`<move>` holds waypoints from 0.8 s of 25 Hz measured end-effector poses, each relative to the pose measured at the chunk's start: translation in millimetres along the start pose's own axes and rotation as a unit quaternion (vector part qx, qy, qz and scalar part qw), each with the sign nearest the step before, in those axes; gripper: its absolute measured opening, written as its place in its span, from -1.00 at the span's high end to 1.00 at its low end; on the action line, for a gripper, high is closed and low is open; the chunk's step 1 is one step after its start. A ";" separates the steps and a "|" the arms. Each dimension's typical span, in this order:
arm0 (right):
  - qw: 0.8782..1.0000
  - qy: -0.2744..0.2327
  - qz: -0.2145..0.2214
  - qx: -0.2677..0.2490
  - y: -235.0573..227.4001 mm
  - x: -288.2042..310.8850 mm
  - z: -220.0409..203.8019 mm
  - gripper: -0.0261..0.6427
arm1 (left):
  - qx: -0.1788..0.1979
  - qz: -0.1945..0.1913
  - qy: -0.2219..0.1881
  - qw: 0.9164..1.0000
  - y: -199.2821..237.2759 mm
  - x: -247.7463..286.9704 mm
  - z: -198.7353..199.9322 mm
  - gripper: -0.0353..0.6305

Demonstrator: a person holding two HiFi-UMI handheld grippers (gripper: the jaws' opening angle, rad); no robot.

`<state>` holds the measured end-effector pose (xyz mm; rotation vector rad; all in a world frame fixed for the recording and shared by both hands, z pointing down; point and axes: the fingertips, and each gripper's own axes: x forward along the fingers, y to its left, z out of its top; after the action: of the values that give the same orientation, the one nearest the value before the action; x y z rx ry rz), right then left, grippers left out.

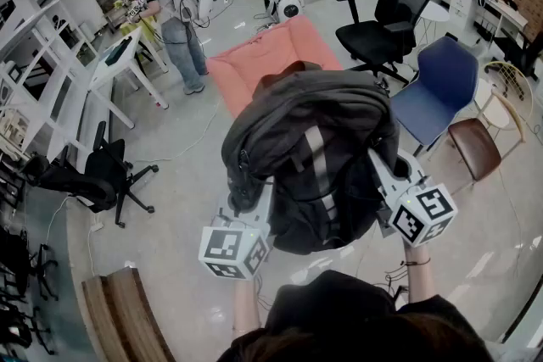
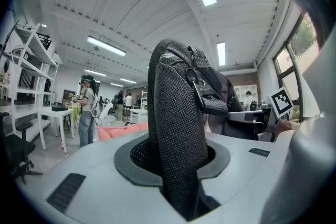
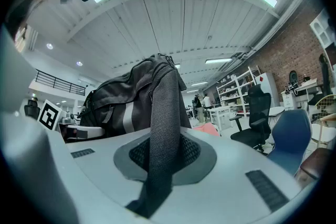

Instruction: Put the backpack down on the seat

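A dark grey backpack [image 1: 316, 150] with a pale stripe hangs in the air in front of me, held up between both grippers. My left gripper [image 1: 257, 201] is shut on a wide black mesh shoulder strap [image 2: 176, 155], which runs up between its jaws past a buckle. My right gripper [image 1: 380, 168] is shut on the other mesh strap [image 3: 159, 144], with the bag's body just beyond it. The seat, a low salmon-pink cushion [image 1: 259, 55], lies on the floor behind the backpack; the bag hides its near end.
A black office chair [image 1: 386, 13], a blue chair [image 1: 443, 85] and a brown chair [image 1: 473, 147] stand to the right. A person [image 1: 174, 25] stands by white tables [image 1: 119, 55] at the left. Another black chair [image 1: 93, 178] and a wooden bench [image 1: 127, 318] are near left.
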<state>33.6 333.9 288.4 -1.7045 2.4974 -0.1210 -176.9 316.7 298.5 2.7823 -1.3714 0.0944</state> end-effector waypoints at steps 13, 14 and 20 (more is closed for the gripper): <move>1.000 0.007 0.003 0.001 -3.5 -5.1 0.0 0.78 | 0.000 0.004 0.004 1.000 -6.2 -0.8 4.4 0.52; 1.000 0.008 0.004 0.002 -4.0 -5.0 -0.2 0.78 | -0.001 0.005 0.005 1.000 -6.4 -0.6 4.3 0.52; 1.000 0.012 0.021 0.007 -8.1 -1.6 -3.6 0.78 | -0.001 0.015 0.010 1.000 -7.4 0.0 0.8 0.52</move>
<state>41.2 332.4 293.1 -1.6540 2.5403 -0.1557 -171.0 321.1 297.7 2.7512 -1.4085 0.1200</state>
